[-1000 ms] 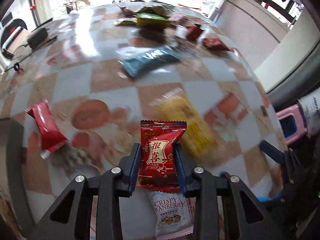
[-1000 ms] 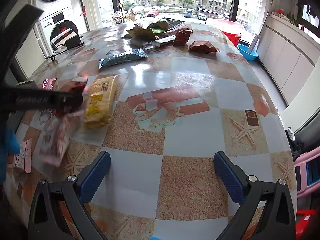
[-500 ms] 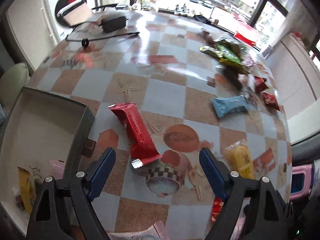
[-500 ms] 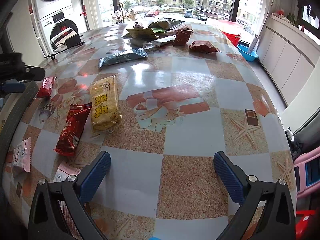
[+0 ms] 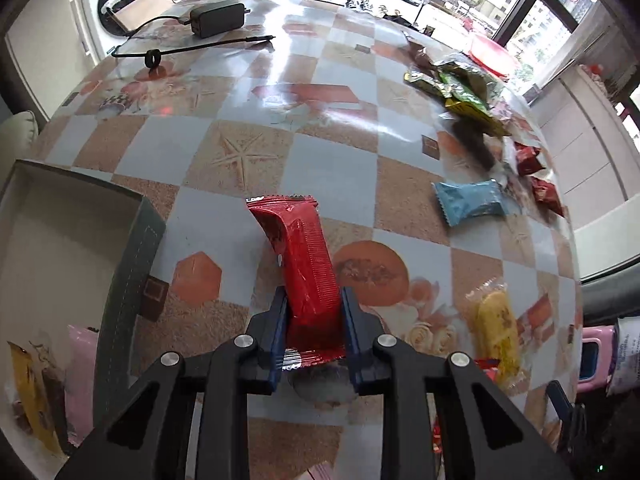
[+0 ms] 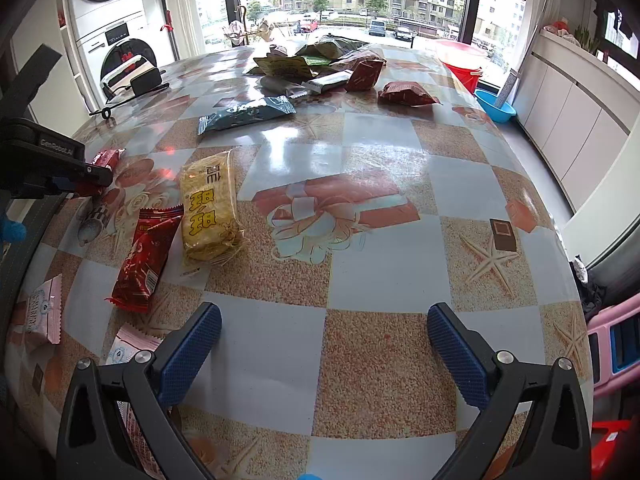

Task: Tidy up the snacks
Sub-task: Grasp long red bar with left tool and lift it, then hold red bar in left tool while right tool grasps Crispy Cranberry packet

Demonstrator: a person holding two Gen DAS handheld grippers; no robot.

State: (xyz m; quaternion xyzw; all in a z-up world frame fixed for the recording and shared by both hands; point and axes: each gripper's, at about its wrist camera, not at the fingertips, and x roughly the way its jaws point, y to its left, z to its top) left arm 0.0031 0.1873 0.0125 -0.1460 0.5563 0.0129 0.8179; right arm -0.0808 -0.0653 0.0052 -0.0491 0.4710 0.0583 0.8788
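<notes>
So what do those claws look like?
Both are black plastic frames with triangle-shaped holes and shiny silver screws. The left claw has dark blue pads. The right claw has blue pads with a bumpy grid texture. Seen from the right camera, the left tool's black body carries small pale lettering. No cables or sleeves show.

Checkered table (image 6: 372,280) printed with starfish, bow and flower motifs, used here as the landmark. On its far left corner: a black power adapter (image 5: 217,19) with its cable (image 5: 188,49) looped across the surface. Beyond that corner: a stacked washing machine (image 6: 116,32). Past the far right edge, on the floor: a red bucket (image 6: 460,60) and a blue basin (image 6: 496,106). Along the right: white cabinets (image 6: 576,120). Near right: a pink stool (image 6: 612,344).
</notes>
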